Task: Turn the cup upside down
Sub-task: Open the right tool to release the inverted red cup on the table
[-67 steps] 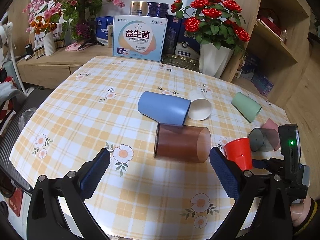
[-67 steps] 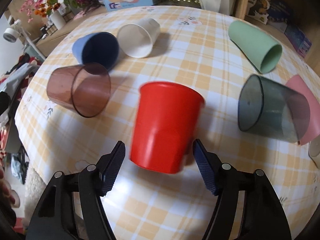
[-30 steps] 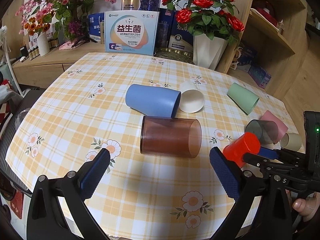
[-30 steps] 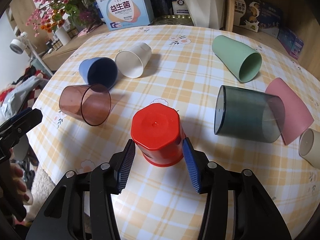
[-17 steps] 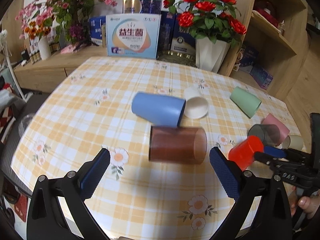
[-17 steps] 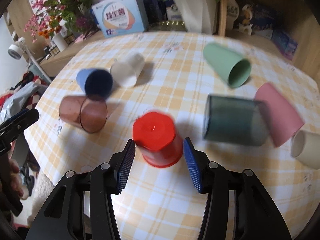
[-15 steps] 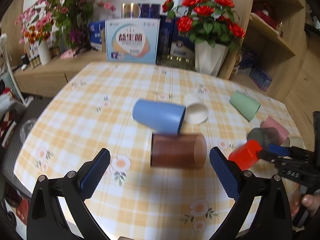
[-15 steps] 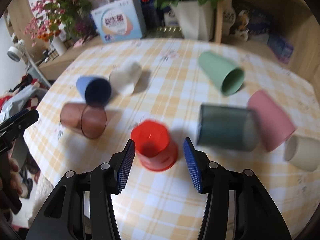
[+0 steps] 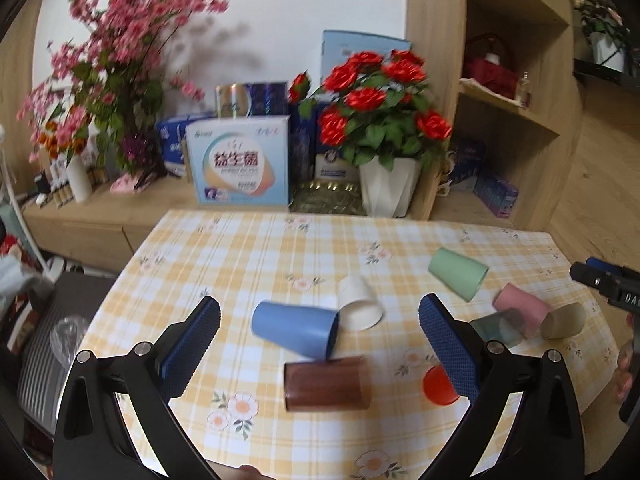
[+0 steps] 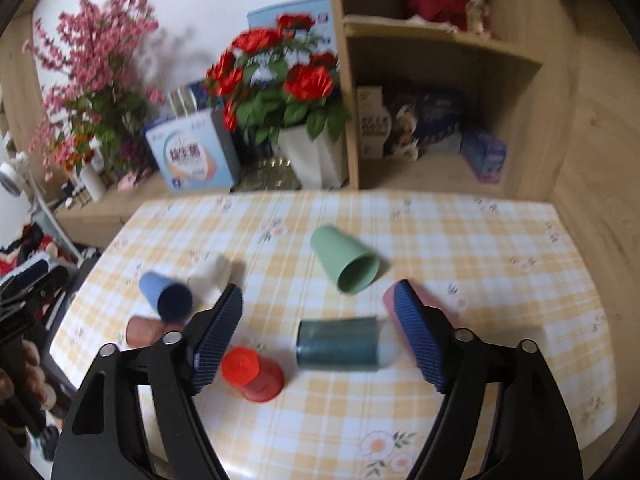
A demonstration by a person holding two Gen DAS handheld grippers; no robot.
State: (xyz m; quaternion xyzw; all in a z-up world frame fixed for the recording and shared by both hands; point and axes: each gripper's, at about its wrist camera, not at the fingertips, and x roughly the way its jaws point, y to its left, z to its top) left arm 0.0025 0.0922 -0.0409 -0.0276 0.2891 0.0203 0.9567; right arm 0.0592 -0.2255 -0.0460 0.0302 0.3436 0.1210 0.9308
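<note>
Released and pulled back, the right hand-held gripper (image 10: pixel 318 332) gapes empty; the red cup (image 10: pixel 253 374) stands inverted on the bench (image 10: pixel 460 240) at its 7 o'clock. Left hand-held gripper (image 9: pixel 320 326) gapes too. Flip looks finished.

Each hand-held gripper (image 9: pixel 320 344) (image 10: pixel 320 336) has black arms, silver screws and blue ribbed pads (image 9: pixel 192 344).
</note>
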